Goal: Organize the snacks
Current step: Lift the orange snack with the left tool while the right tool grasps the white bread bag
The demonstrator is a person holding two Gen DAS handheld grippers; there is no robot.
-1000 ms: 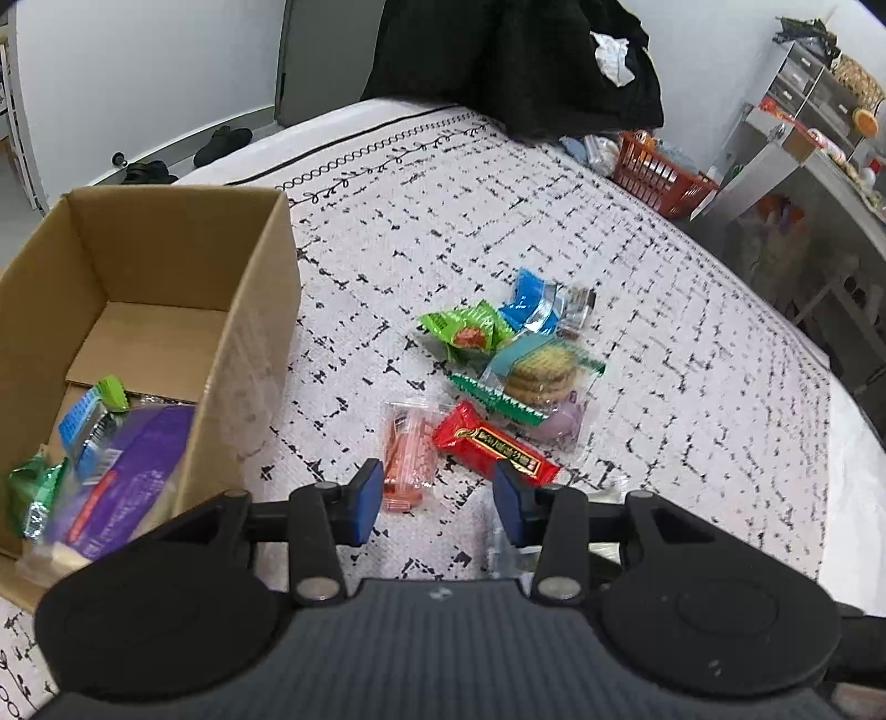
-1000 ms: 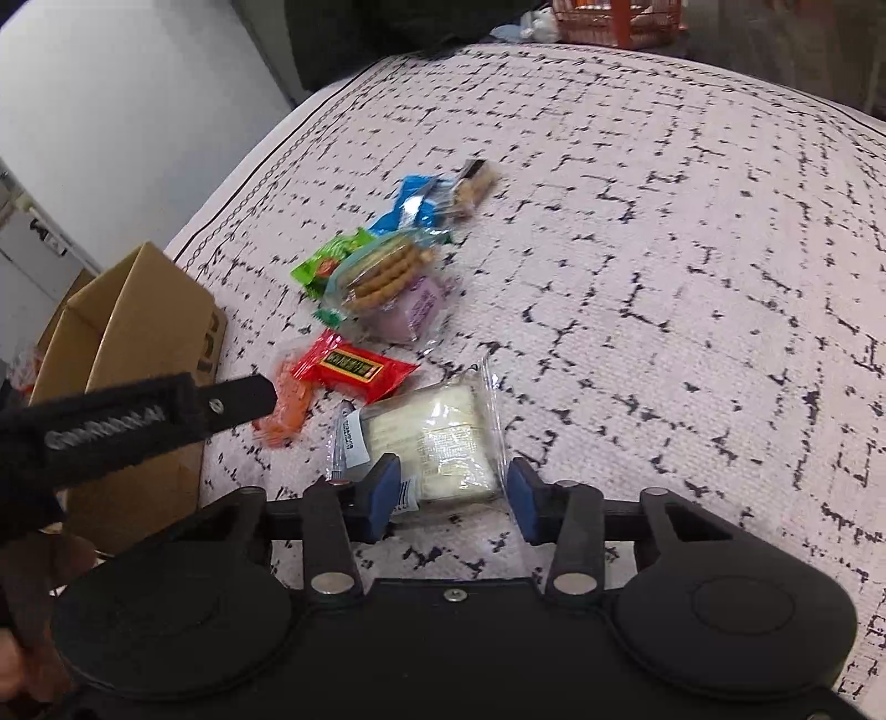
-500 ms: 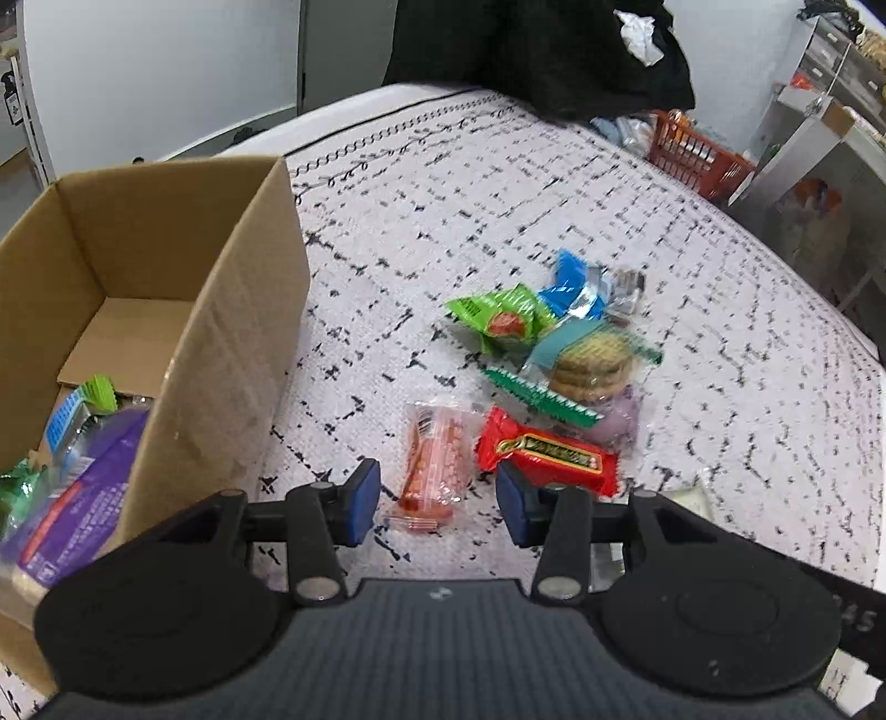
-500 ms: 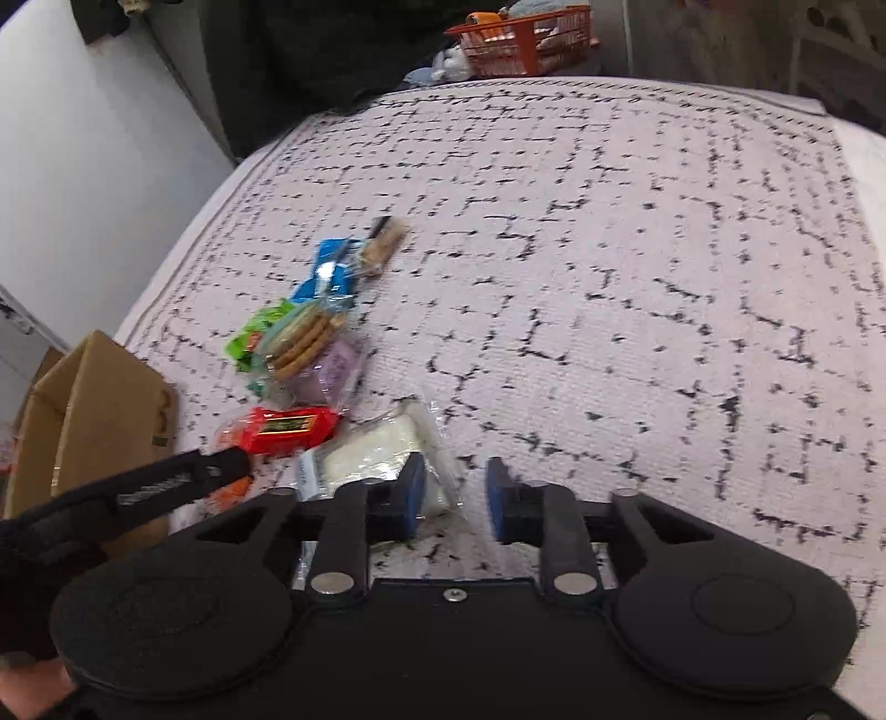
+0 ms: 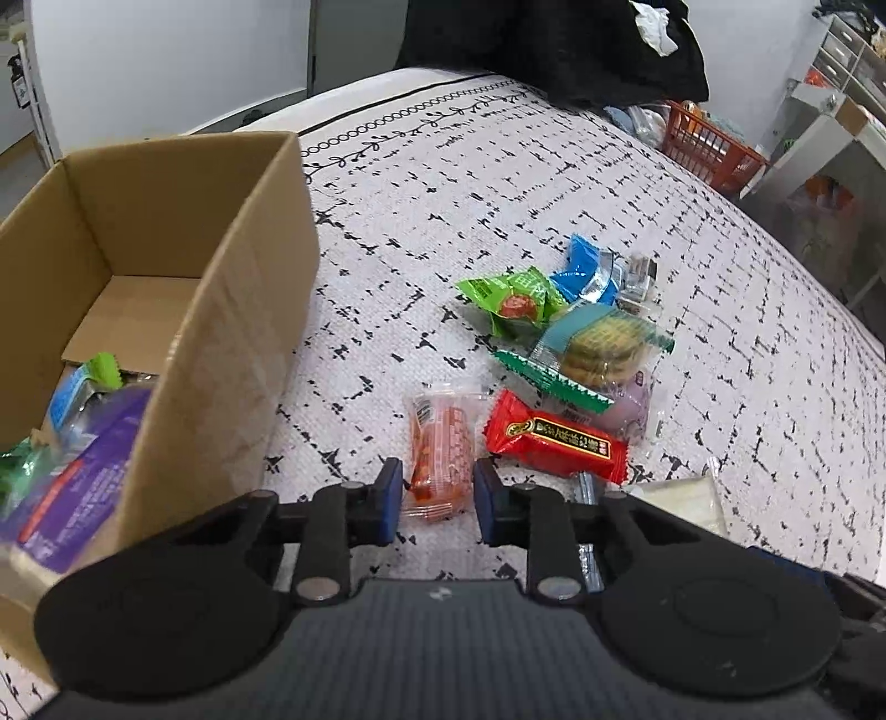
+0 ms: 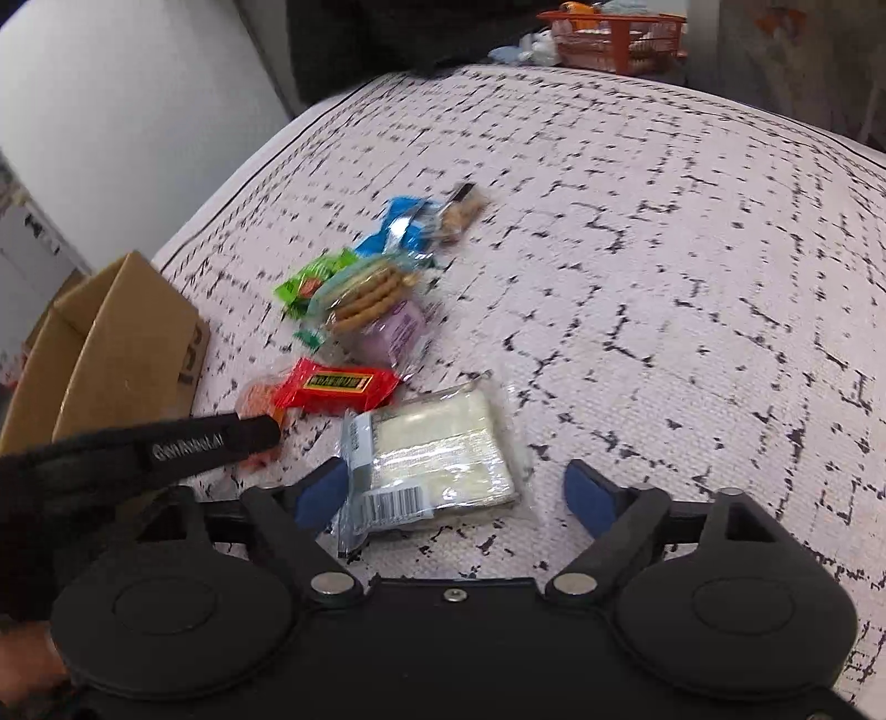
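Your left gripper (image 5: pixel 432 501) has its blue pads set a narrow gap apart, straddling the near end of the orange snack packet (image 5: pixel 441 455); whether the pads actually touch the wrapper you cannot tell. Your right gripper (image 6: pixel 457 493) stands wide open, one pad on either side of the clear packet of white slices (image 6: pixel 434 451), gripping nothing; the left pad sits just beside the barcode end, the right pad well clear of it.

The orange packet is a see-through wrapper with reddish-orange pieces inside, lying lengthwise toward you. Just right of it lies a red bar (image 5: pixel 556 440) with a dark label band. Beyond that, a clear pack of round biscuits (image 5: pixel 601 349) with a green serrated edge lies over a pale purple packet (image 5: pixel 628 404). Farther out are a green pouch (image 5: pixel 512 299), a blue wrapper (image 5: pixel 587 271) and a small clear-wrapped sweet (image 5: pixel 637 277), all clustered together.

To your left stands an open cardboard box (image 5: pixel 238 310), with a purple pack (image 5: pixel 83 487) and several small wrappers already inside.

Everything rests on a white bedcover (image 5: pixel 443 194) flecked with black dashes and edged with a looped border. Past it hang dark clothes (image 5: pixel 554 44), with an orange basket (image 5: pixel 709 152) and a metal shelf unit (image 5: pixel 830 122) at the far right.
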